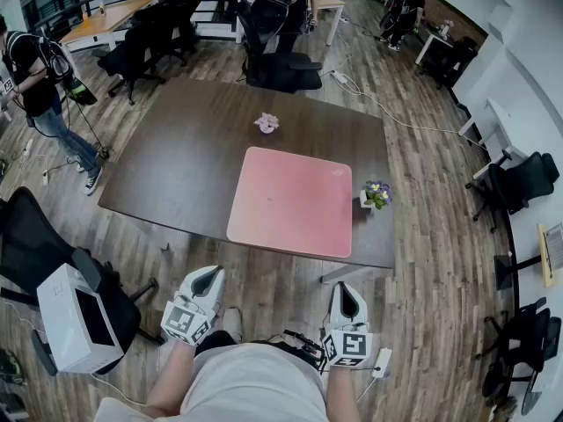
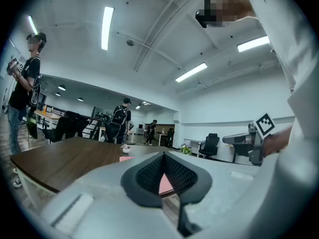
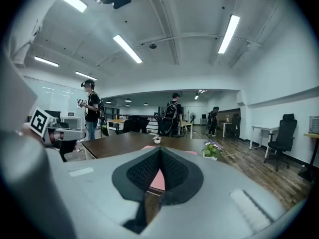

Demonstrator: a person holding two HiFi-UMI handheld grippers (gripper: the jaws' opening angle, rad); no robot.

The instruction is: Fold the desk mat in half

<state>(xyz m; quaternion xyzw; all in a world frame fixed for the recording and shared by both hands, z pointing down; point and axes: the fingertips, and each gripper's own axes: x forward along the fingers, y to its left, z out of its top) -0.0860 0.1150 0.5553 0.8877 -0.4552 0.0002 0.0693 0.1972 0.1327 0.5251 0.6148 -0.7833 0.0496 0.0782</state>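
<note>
A pink desk mat point(image 1: 292, 200) lies flat and unfolded on the near right part of the dark wooden table point(image 1: 185, 161). Both grippers are held close to the person's body, short of the table's near edge and touching nothing. My left gripper point(image 1: 205, 277) is shut and empty, and in its own view the left gripper point(image 2: 163, 156) points at the table, with the mat point(image 2: 126, 159) showing pink beyond its tips. My right gripper point(image 1: 345, 290) is also shut and empty; the right gripper point(image 3: 160, 150) faces the mat point(image 3: 149, 147) from the near side.
A small pot of pink flowers point(image 1: 266, 123) stands just beyond the mat's far edge. A pot of purple flowers point(image 1: 376, 193) stands by its right edge. A white box point(image 1: 75, 319) and a black chair point(image 1: 35, 253) are at my left. A person point(image 1: 35, 77) stands far left.
</note>
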